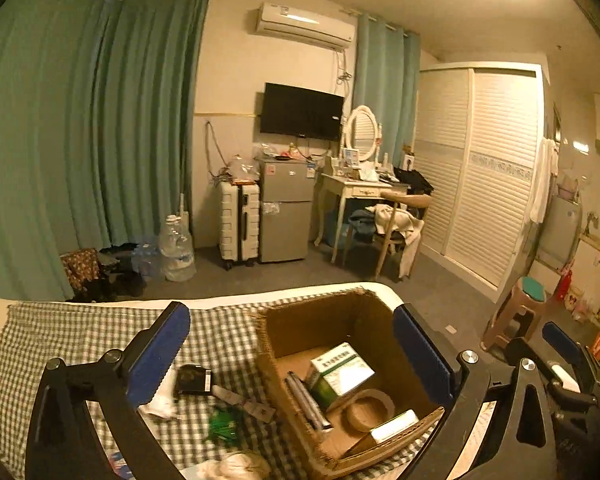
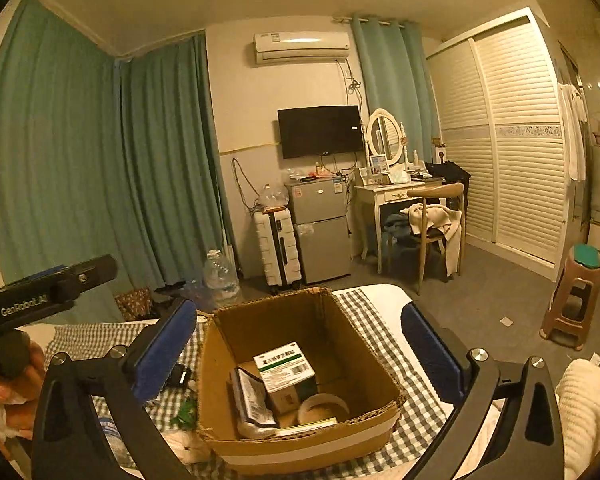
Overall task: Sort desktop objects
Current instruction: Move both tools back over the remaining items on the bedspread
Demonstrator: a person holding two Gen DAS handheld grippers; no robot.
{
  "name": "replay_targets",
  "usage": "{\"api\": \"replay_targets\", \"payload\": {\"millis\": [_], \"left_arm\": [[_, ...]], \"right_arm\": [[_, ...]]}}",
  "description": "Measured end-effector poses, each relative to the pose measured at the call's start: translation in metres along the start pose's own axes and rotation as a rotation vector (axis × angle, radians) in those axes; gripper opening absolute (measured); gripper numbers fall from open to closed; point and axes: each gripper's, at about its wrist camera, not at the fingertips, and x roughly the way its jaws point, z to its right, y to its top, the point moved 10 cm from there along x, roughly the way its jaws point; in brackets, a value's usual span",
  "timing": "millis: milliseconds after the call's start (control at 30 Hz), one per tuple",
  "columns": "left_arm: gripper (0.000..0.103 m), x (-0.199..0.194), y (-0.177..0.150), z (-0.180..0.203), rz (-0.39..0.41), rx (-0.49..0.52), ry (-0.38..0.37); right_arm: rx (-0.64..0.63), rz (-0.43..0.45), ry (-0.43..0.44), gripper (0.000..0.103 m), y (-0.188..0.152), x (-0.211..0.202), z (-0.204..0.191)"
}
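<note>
Holding both tools above the checked cloth (image 1: 80, 328), I have a torn cardboard box (image 2: 300, 320) in front of me. My left tool (image 1: 292, 344) stands with its blue pads spread wide and nothing between them; my right tool (image 2: 300, 344) is the same, jaws apart and empty. No earlier view is here, so I say only how they stand.

Inside the box lies a white and green medicine carton (image 2: 284, 364), resting on a plain brown carton below it. To its left a dark flat pouch (image 2: 252, 400) leans against the box wall. In front of the carton sits a roll of brown tape (image 1: 370, 406), and a slim white box (image 1: 394, 426) lies against the near wall.

Outside the box, on the cloth to its left, I see a small black case (image 1: 194, 378), a utility knife (image 1: 244, 402) just beside it, a bunch of green strips (image 1: 224, 424), and crumpled white tissue (image 1: 156, 404).

In the right wrist view my left hand (image 2: 16, 380) grips its tool's handle at the left edge.
</note>
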Motion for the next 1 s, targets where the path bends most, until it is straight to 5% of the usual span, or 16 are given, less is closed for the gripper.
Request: {"api": "replay_targets", "payload": {"millis": [633, 800, 1000], "left_arm": [[0.103, -0.068, -0.012, -0.186, 0.023, -0.032, 0.206], [0.103, -0.069, -0.027, -0.239, 0.033, -0.058, 0.301], [0.103, -0.054, -0.065, -0.277, -0.021, -0.148, 0.315]], "right_arm": [[-0.101, -0.006, 0.065, 0.103, -0.007, -0.006, -0.106], [-0.102, 0.009, 0.088, 0.103, -0.006, -0.006, -0.131], [-0.182, 0.047, 0.089, 0.103, -0.016, -0.004, -0.163]]}}
